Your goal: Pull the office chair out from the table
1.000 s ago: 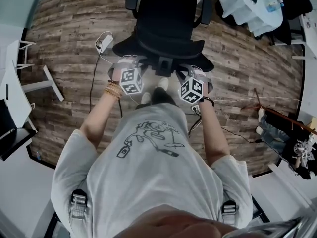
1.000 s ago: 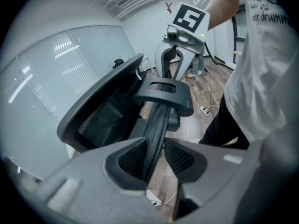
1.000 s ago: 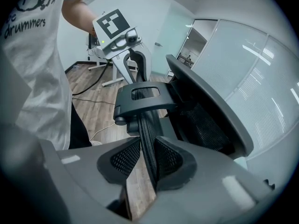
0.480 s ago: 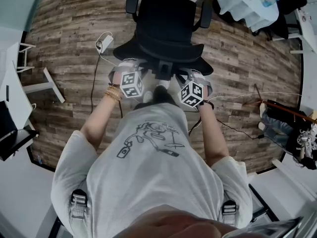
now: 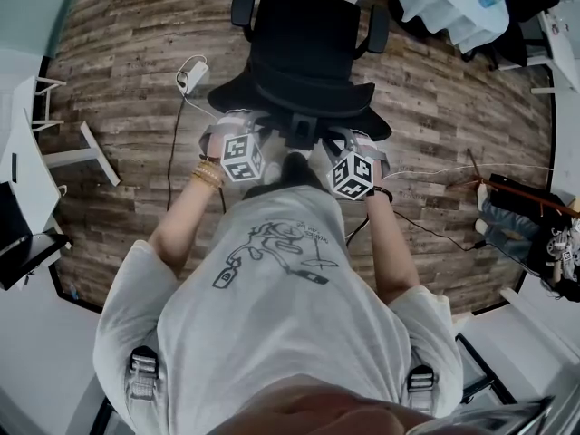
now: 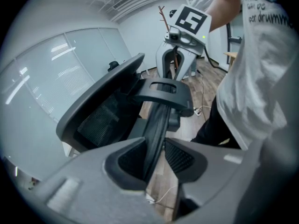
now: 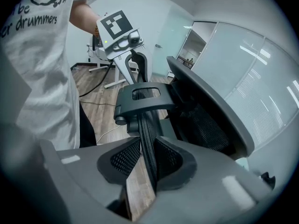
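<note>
the black office chair [image 5: 304, 43] was seen on the wood floor [image 5: 118, 43], just in front of the person [image 5: 272, 306]. its backrest rim [image 6: 158, 118] was clamped between the narrowed fingers [image 6: 180, 157] of the left gripper [image 6: 155, 149] and likewise gripped by the right gripper [image 7: 148, 155].
</note>
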`<state>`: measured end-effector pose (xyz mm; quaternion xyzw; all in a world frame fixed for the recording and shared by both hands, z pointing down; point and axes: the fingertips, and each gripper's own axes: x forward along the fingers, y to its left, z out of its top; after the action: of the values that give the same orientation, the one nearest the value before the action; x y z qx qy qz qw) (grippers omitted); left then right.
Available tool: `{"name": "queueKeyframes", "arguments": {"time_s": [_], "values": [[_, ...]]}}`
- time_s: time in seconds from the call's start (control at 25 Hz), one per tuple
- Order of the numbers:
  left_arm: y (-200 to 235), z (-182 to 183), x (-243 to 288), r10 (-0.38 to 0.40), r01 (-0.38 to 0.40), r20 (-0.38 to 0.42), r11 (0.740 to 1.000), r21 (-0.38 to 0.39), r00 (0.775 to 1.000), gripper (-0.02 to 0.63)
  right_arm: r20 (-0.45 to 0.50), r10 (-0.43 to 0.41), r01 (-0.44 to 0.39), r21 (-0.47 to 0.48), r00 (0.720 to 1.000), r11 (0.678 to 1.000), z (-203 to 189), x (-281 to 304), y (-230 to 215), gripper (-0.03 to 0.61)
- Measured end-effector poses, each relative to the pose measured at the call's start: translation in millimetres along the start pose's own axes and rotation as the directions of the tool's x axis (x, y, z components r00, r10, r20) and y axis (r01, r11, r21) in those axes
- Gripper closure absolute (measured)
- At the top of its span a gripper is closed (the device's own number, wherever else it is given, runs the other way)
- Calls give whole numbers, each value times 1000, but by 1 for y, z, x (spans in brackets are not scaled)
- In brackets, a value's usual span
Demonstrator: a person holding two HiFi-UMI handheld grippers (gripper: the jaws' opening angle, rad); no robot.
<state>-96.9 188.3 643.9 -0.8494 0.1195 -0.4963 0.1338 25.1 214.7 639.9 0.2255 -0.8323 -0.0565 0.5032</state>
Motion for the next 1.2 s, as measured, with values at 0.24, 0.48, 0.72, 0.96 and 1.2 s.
{"name": "queueKeyframes", "arguments": {"time_s": [0.24, 0.48, 0.72, 0.96, 1.2], "values": [[-7, 2, -3, -8, 8, 2, 1000, 2, 1000, 491, -3, 4, -4, 1, 1000, 1000, -1, -4, 7, 472], [-9, 0, -6, 2, -2, 9, 1000, -10, 1000, 488, -8, -5, 5, -3, 1000, 1000, 1, -4, 11, 471], [-5, 6, -12, 14, -11, 39, 998, -66, 999, 469, 0, -1, 1, 53, 1000, 999, 6, -10, 7, 459], [1, 21, -32, 66, -37, 132, 976, -213, 989, 499, 88, -13, 0, 146, 996, 989, 24, -29, -2, 476], [26, 57, -85, 209, -76, 318, 920, -385, 925, 546, 231, -60, -18, 319, 971, 948, 62, -60, -14, 491]]}}
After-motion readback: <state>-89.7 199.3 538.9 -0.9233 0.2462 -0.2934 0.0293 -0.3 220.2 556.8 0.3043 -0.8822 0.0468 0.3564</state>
